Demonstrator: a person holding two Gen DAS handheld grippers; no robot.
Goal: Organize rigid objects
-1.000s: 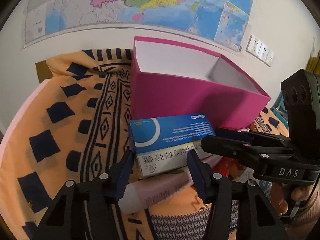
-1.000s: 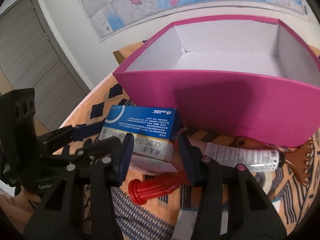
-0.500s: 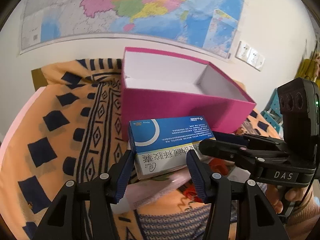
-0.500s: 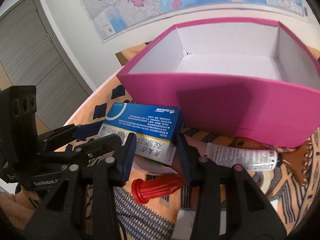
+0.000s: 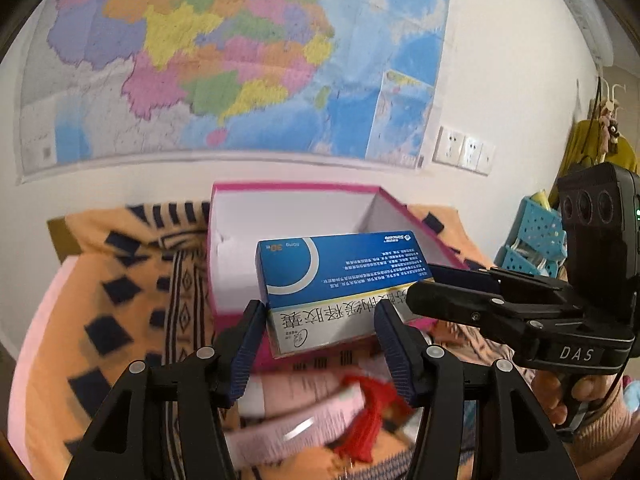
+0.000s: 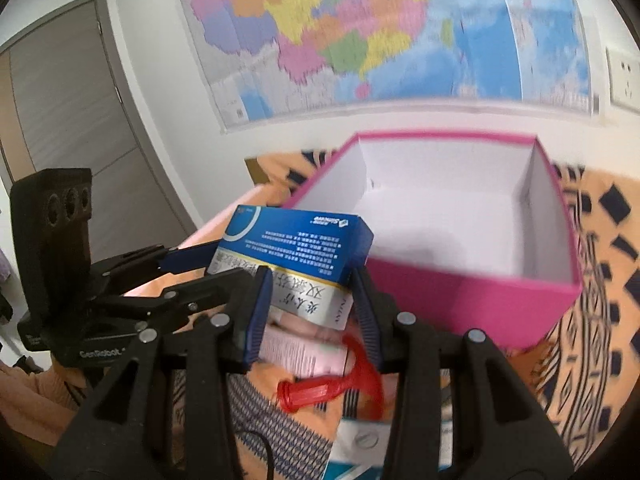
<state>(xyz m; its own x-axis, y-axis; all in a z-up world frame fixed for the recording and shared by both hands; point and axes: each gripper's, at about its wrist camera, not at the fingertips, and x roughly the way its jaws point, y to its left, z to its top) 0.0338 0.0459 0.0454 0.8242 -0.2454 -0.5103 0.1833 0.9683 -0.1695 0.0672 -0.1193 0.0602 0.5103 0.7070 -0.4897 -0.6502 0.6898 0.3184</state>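
Observation:
A blue and white medicine box (image 5: 344, 272) (image 6: 296, 240) hangs in the air, gripped from opposite ends. My left gripper (image 5: 320, 336) is shut on its near end, pads against both sides. My right gripper (image 6: 312, 312) is shut on the other end in the same way. Just behind the held box stands an open pink box (image 5: 288, 204) (image 6: 460, 292) with a white, empty inside. The medicine box is about level with its rim, in front of its near wall.
An orange patterned cloth (image 5: 120, 300) covers the surface. Below the grippers lie a pink tube (image 6: 304, 350), a red plastic-handled item (image 6: 320, 390) and another carton (image 6: 360, 440). A blue perforated basket (image 5: 532, 240) stands at the right, and a wall map hangs behind.
Both grippers have risen together with the medicine box. It was down among the items on the cloth and now sits up at the pink box's rim.

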